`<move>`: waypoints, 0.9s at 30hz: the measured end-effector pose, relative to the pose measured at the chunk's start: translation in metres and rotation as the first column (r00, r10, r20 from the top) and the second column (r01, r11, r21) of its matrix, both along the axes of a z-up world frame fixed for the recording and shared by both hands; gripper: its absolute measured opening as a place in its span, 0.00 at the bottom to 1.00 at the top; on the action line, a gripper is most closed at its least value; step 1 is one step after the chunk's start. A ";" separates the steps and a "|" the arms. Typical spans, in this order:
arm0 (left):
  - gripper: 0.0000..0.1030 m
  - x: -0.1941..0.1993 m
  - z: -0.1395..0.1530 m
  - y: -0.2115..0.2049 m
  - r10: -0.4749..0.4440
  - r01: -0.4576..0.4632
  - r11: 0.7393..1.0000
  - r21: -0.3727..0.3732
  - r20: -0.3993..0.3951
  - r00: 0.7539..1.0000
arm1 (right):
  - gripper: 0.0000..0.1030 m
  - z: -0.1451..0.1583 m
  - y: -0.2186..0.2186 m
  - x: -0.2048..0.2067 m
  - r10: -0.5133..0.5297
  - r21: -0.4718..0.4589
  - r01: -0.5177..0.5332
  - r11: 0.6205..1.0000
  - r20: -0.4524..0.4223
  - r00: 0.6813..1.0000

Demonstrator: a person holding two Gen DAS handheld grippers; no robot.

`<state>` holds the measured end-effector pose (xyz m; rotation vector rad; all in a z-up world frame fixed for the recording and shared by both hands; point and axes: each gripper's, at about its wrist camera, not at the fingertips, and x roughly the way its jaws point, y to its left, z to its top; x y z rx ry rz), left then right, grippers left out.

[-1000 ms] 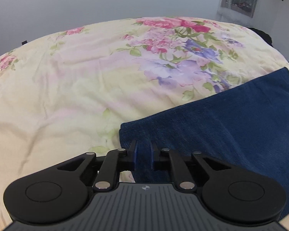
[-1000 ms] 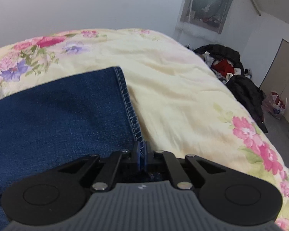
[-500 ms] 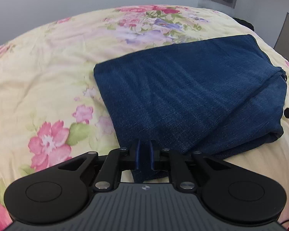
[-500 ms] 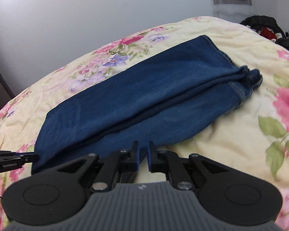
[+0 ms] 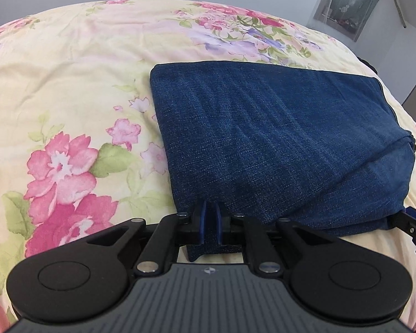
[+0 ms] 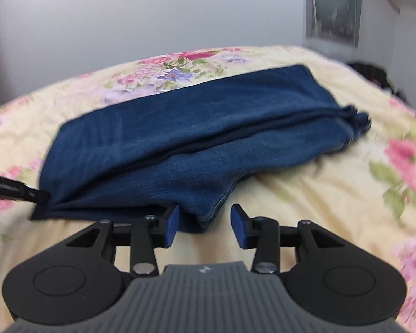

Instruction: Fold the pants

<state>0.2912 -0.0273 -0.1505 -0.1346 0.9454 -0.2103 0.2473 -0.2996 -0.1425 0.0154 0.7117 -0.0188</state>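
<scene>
The pants (image 5: 277,144) lie folded on the bed (image 5: 69,83) just ahead of us, long axis crosswise, with our left tongs (image 5: 210,222) clamped on the near corner while our right tongs (image 6: 205,224) are opening, the hem corner loose between them.

One pair of pants (image 5: 277,138), two claws, one floral bedspread (image 5: 69,83)

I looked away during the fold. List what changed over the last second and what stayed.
The jeans were carried over onto themselves and now lie doubled on the floral bedspread. The right gripper, pinching the hem a second ago, is opening and has let it go. The left gripper stays clamped on its denim corner.
</scene>
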 end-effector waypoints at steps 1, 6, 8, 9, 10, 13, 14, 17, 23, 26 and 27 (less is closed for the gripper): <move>0.12 -0.001 0.000 -0.001 -0.002 0.002 1.000 0.006 0.003 1.000 | 0.24 0.001 0.002 0.000 0.011 -0.003 -0.011 1.000 0.003 1.000; 0.12 0.000 -0.001 0.002 0.001 -0.001 1.000 -0.013 0.001 1.000 | 0.02 -0.006 0.011 -0.010 0.060 -0.101 -0.063 0.993 -0.029 0.998; 0.12 -0.001 -0.002 0.003 0.002 -0.002 1.000 -0.018 0.004 1.000 | 0.00 -0.015 -0.002 0.000 0.040 -0.013 -0.042 0.999 -0.103 0.994; 0.12 -0.001 -0.003 0.003 0.002 -0.002 1.000 -0.018 0.005 1.000 | 0.00 -0.020 -0.008 0.004 0.031 0.027 -0.028 0.999 -0.136 0.990; 0.12 -0.001 -0.003 0.003 0.001 -0.001 1.000 -0.018 0.006 1.000 | 0.00 -0.023 -0.011 0.005 0.027 0.053 -0.019 0.998 -0.160 0.987; 0.12 -0.001 -0.003 0.006 0.014 -0.014 0.999 -0.038 -0.001 1.000 | 0.00 -0.027 -0.013 0.004 0.022 0.072 -0.009 0.997 -0.192 0.981; 0.12 0.000 -0.003 0.007 0.018 -0.018 0.999 -0.043 -0.005 1.000 | 0.00 -0.029 -0.015 0.003 0.021 0.088 -0.003 0.996 -0.206 0.978; 0.12 -0.001 0.000 0.009 0.022 -0.023 0.999 -0.049 -0.007 1.000 | 0.00 -0.025 -0.028 -0.001 0.004 0.165 0.029 0.986 -0.196 0.981; 0.13 -0.008 0.031 0.008 0.032 -0.030 0.999 -0.042 0.054 0.998 | 0.28 0.008 -0.064 -0.016 -0.067 0.288 0.099 0.952 -0.121 0.990; 0.13 -0.005 0.047 0.000 0.027 -0.023 0.999 -0.042 0.095 0.995 | 0.39 0.026 -0.099 -0.015 -0.105 0.342 0.122 0.932 -0.069 0.992; 0.13 -0.001 0.051 -0.005 0.017 -0.013 0.999 -0.039 0.100 0.995 | 0.41 0.031 -0.115 -0.011 -0.122 0.365 0.136 0.921 -0.060 0.991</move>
